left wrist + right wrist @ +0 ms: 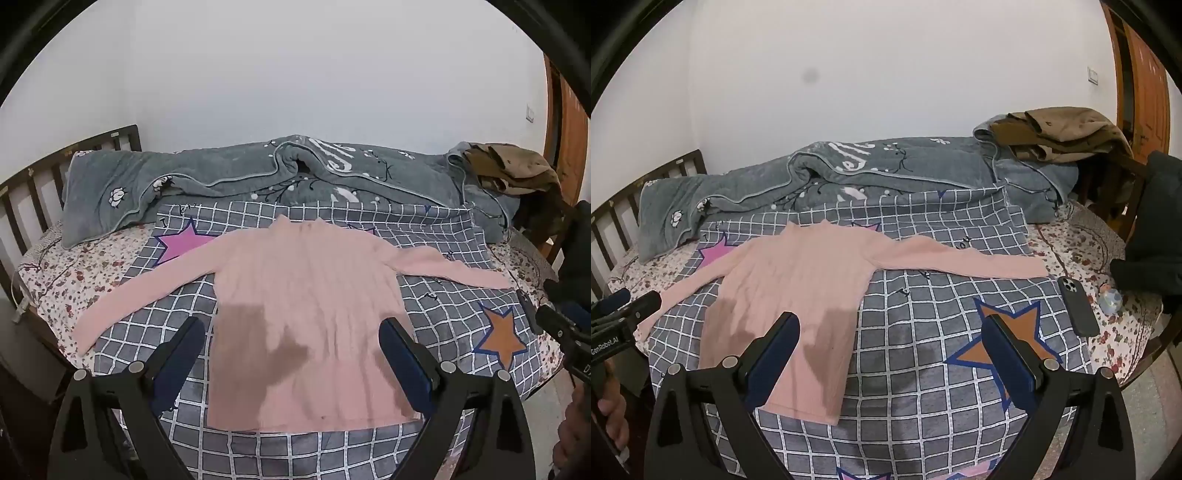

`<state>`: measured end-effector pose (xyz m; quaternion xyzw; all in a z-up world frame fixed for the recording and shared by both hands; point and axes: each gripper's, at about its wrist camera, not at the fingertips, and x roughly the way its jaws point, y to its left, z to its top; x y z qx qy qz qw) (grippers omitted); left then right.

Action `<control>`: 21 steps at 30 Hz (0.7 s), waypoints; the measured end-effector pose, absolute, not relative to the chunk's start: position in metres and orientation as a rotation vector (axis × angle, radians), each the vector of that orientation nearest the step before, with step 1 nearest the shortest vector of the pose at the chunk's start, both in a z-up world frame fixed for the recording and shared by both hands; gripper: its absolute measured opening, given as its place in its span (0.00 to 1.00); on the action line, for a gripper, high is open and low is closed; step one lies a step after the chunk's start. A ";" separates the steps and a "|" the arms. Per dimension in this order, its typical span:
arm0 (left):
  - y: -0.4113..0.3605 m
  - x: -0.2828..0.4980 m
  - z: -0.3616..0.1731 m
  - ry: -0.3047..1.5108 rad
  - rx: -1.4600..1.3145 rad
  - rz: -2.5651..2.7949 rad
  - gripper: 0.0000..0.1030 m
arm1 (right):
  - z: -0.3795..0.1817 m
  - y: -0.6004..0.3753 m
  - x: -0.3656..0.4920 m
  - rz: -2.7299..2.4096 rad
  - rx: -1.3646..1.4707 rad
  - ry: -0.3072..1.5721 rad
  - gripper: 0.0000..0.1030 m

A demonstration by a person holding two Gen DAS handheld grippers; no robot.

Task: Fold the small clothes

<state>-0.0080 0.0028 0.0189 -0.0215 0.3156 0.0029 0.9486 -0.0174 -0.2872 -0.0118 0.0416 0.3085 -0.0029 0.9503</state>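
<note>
We look down at a bed from two handheld tools. A pink long-sleeved sweater [306, 317] lies flat, front up, on a grey checked blanket [443, 306] printed with stars. Both sleeves stretch straight out to the sides, and the hem is the edge nearest us. Beyond the sweater's collar a rumpled grey quilt [221, 173] runs along the wall, with a brown jacket [517, 166] heaped at its end. A dark phone [1078, 310] lies on the blanket just past the sweater's right cuff.

Our left gripper [291, 332] hovers above the sweater's lower body, jaws spread wide, nothing between them. Our right gripper [892, 332] hangs over bare blanket just right of the sweater's body, equally wide and empty.

We judge that no fold is made yet. To start well, we would lower each gripper to a sleeve near its cuff, pinch only the sleeve's own fabric and not the blanket beneath, then carry it across the chest, keeping the sweater's body flat. The right sleeve ends near the phone, so that pinch needs care.
</note>
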 end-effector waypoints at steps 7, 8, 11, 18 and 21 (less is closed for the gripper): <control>0.001 -0.009 0.020 0.634 -0.035 0.000 0.93 | -0.011 -0.285 -0.018 0.001 0.079 0.617 0.95; 0.001 -0.010 0.020 0.632 -0.037 -0.002 0.93 | -0.011 -0.285 -0.017 0.002 0.075 0.617 0.95; 0.003 -0.009 0.021 0.633 -0.044 -0.006 0.93 | -0.010 -0.285 -0.018 0.002 0.074 0.614 0.95; 0.003 -0.010 0.021 0.625 -0.042 -0.006 0.93 | -0.010 -0.284 -0.019 -0.001 0.075 0.609 0.95; 0.003 -0.011 0.021 0.624 -0.049 -0.011 0.93 | -0.010 -0.284 -0.020 -0.001 0.077 0.608 0.95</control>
